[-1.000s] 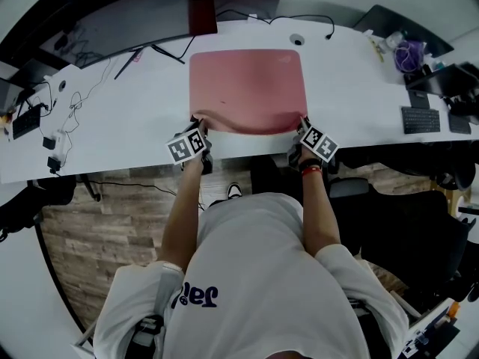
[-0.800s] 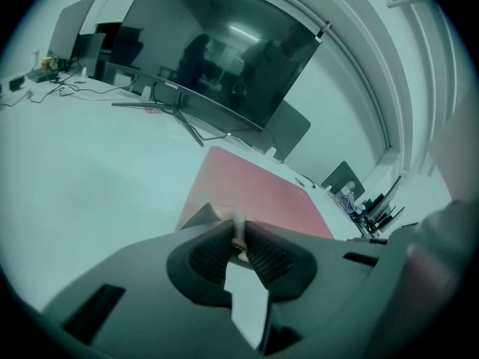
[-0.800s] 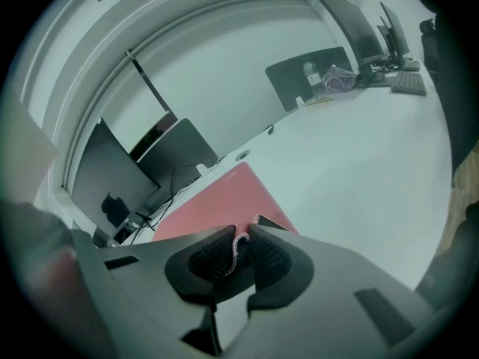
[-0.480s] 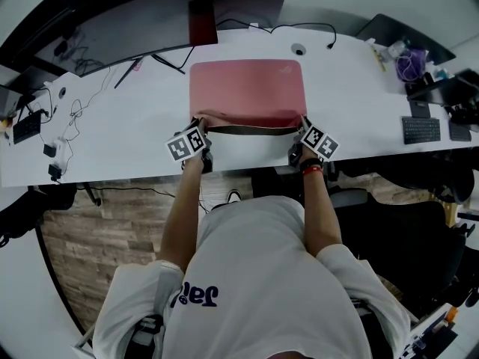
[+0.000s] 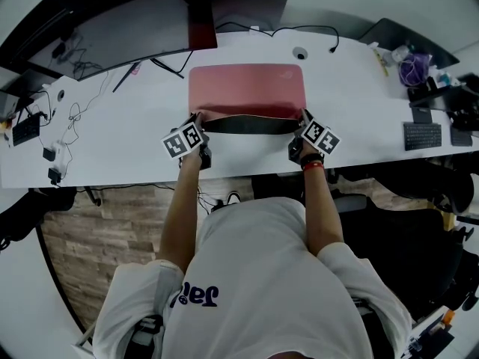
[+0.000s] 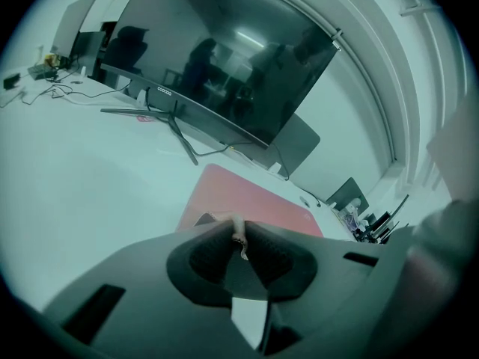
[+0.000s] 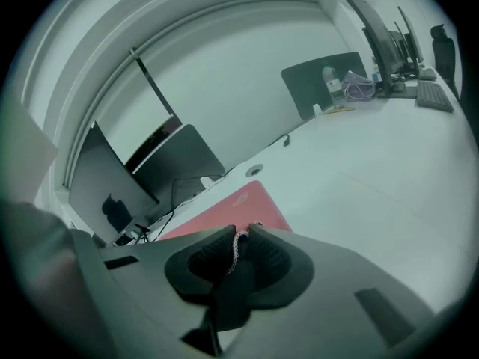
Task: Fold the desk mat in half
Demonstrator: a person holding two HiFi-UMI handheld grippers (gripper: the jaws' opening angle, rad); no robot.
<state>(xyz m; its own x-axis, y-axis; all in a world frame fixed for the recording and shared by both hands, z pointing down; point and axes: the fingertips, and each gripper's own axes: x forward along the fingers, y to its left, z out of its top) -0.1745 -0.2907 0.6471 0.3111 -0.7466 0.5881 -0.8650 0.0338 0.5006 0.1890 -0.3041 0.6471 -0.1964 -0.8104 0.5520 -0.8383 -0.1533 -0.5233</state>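
Observation:
A pink desk mat [image 5: 247, 88] lies on the white desk [image 5: 112, 133] in front of the monitor. Its near edge is lifted off the desk, and the dark underside [image 5: 251, 125] shows as a band along that edge. My left gripper [image 5: 196, 123] is shut on the mat's near left corner; the pink edge [image 6: 236, 230] is pinched between its pads. My right gripper [image 5: 302, 123] is shut on the near right corner, where the mat's stitched edge [image 7: 240, 243] sits between the pads. The flat far part of the mat [image 6: 254, 200] [image 7: 232, 208] shows beyond both grippers.
A wide curved monitor [image 5: 120, 21] stands on a thin-legged stand behind the mat. Cables and small devices [image 5: 52, 126] lie at the desk's left end. A keyboard [image 5: 419, 133], a purple bundle [image 5: 412, 54] and a dark pad [image 5: 397, 32] sit at the right. A grommet hole [image 5: 300, 53] lies behind the mat.
Both grippers have raised the mat's near edge and carried it away from the desk's front edge. The dark underside now shows as a wider band, and the flat pink area looks shorter.

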